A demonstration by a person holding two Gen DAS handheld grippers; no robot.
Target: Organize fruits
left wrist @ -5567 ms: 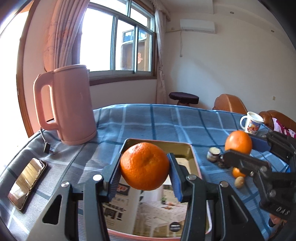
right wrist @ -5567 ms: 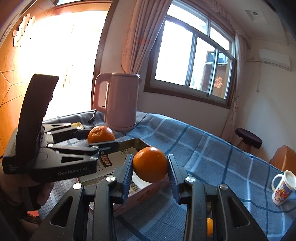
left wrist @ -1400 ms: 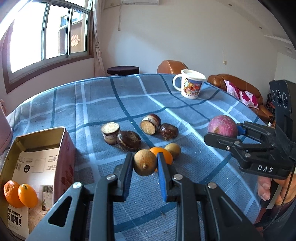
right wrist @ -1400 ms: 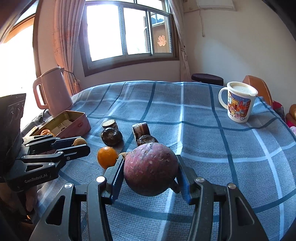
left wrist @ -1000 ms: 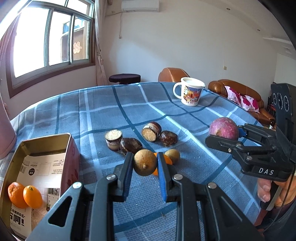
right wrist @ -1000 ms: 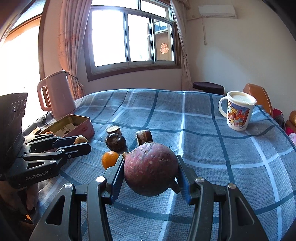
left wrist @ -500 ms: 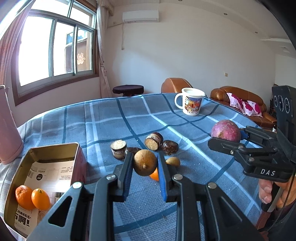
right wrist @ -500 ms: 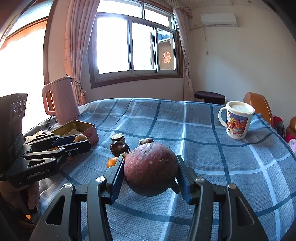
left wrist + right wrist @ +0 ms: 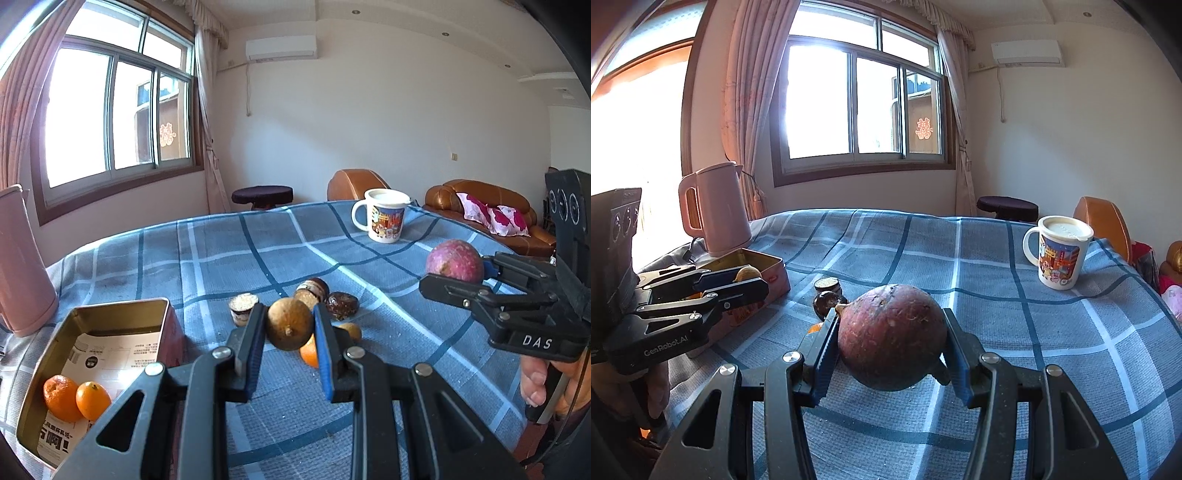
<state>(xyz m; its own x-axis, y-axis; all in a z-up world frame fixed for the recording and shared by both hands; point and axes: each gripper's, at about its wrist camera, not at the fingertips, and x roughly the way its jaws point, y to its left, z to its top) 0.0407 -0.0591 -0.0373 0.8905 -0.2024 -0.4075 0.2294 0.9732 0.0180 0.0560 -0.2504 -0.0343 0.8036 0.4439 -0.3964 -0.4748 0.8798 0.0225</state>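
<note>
Fruit is held aloft in both grippers, judged ready for carrying to the tin (image 9: 110, 308). The left gripper (image 9: 289, 328) is clamped on a brown fruit (image 9: 289, 324), raised right of the tin. The right gripper (image 9: 892, 341) is clamped on a purple fruit (image 9: 892, 336), farther right of the tin. Two oranges (image 9: 75, 397) lie inside the tin. A loose orange (image 9: 308, 354) and dark pieces (image 9: 341, 304) lie on the bench (image 9: 258, 258) right of the tin, not yet sorted.

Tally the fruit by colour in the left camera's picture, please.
Orange fruit: 3
Tan fruit: 2
Purple-red fruit: 1
Dark brown pieces: 3 showing
Total: 9
</note>
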